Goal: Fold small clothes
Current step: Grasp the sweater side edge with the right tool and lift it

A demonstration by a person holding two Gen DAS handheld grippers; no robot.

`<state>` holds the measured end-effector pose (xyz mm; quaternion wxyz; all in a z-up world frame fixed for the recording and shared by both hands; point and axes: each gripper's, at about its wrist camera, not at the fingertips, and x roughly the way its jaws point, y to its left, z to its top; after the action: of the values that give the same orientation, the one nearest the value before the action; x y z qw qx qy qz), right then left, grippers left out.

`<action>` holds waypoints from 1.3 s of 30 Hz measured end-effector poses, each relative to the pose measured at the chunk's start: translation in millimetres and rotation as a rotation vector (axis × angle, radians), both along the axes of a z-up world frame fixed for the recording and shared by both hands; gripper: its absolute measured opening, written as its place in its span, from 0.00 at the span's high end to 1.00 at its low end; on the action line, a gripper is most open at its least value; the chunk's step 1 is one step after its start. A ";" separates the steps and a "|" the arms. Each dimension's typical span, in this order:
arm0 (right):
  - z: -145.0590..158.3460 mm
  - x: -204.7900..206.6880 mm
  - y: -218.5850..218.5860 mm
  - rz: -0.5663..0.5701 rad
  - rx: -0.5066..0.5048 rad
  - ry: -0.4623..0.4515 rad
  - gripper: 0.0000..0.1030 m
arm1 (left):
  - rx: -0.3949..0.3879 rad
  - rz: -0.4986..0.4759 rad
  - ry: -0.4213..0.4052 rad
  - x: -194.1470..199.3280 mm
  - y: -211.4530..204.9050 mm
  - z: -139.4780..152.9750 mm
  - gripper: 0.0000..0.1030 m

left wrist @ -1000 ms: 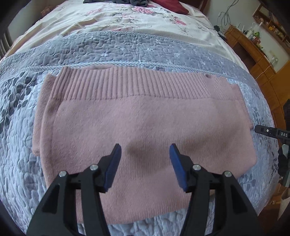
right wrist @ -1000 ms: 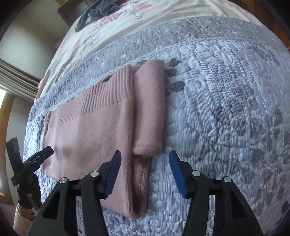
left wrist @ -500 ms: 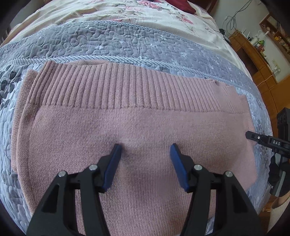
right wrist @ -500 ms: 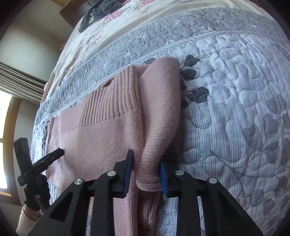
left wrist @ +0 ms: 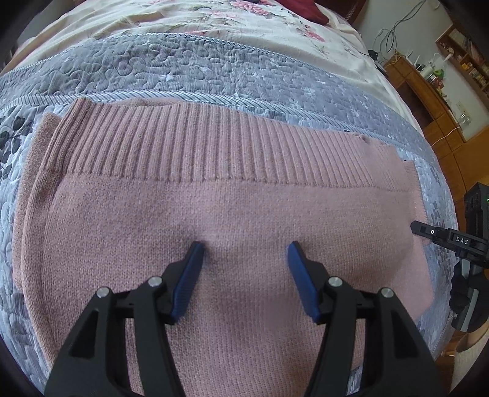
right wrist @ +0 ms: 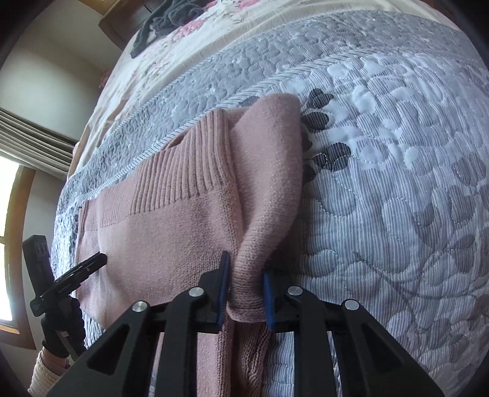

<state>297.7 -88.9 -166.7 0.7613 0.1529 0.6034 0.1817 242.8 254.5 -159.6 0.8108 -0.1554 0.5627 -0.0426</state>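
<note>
I see a dusty-pink knitted sweater (left wrist: 232, 220) lying flat on a grey quilted bedspread with a leaf and pebble pattern (left wrist: 189, 70). Its wide ribbed band runs along the far edge, away from me. Beyond the quilt is a cream floral sheet (left wrist: 171, 18), and in the right wrist view a dark garment (right wrist: 168, 18) lies crumpled on that sheet.

My left gripper (left wrist: 244, 259), black with blue pads, is low over the middle of the sweater's body. Its jaws are spread wide apart, with nothing between them; I cannot tell whether the tips touch the knit.

My right gripper (right wrist: 244, 287) is at the sweater's right side. Its jaws are pressed in on the sleeve (right wrist: 266, 183), which lies folded along that edge of the body, pinching the cuff end between the blue pads. A gloved hand (right wrist: 62, 326) holds the left gripper's handle at the lower left of the right wrist view.
</note>
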 end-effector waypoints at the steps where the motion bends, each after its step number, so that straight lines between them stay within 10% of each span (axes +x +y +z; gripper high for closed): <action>1: 0.1 0.1 -0.3 -0.002 0.003 0.003 0.81 | 0.000 -0.001 -0.001 0.3 -0.2 -0.4 0.43; 18: 91.4 -5.4 101.9 0.226 0.149 -0.073 0.87 | -0.196 0.054 -0.071 -28.3 33.9 46.9 0.45; 28: 49.9 -18.7 193.0 0.367 -0.045 -0.011 0.87 | -0.335 0.112 -0.050 -35.2 51.2 36.9 0.45; 39: 43.0 -11.9 174.7 0.328 0.105 0.070 0.73 | -0.475 0.115 -0.044 -24.9 35.9 33.5 0.45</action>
<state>285.8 85.8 -123.7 0.6908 0.0985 0.6361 0.3292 217.9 290.4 -126.1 0.7647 -0.3726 0.5092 -0.1309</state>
